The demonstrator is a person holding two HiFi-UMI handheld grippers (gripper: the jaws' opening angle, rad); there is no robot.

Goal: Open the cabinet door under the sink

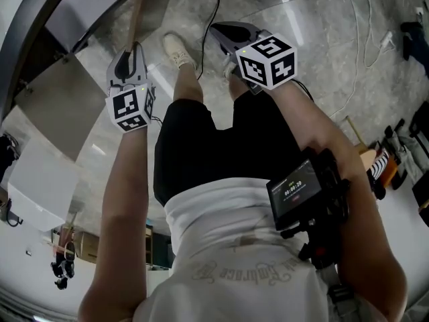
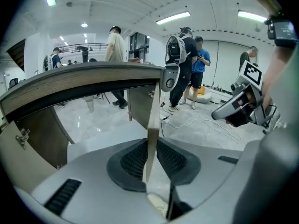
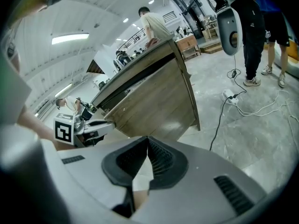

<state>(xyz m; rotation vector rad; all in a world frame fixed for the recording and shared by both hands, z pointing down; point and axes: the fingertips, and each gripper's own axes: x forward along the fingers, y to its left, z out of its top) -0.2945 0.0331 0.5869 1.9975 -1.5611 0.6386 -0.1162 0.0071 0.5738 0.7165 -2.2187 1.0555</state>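
Note:
The cabinet door (image 2: pixel 153 111) is a thin wooden panel, seen edge-on and swung out from the cabinet under the dark countertop (image 2: pixel 84 80). My left gripper (image 2: pixel 152 143) is shut on the door's free edge, which stands upright between the ribbed pads (image 2: pixel 133 158). From the head view the door's edge (image 1: pixel 139 12) runs up from the left gripper (image 1: pixel 132 51). My right gripper (image 3: pixel 147 143) is shut with nothing between its pads; it hovers to the right of the door (image 1: pixel 220 29) and points at the cabinet's wooden side (image 3: pixel 159 101).
Inside the open cabinet a hinge (image 2: pixel 21 136) shows on the left wall. A power strip and cables (image 3: pixel 231 96) lie on the marble floor to the right. Several people (image 2: pixel 196 69) stand behind. My own feet (image 1: pixel 177 49) are below the grippers.

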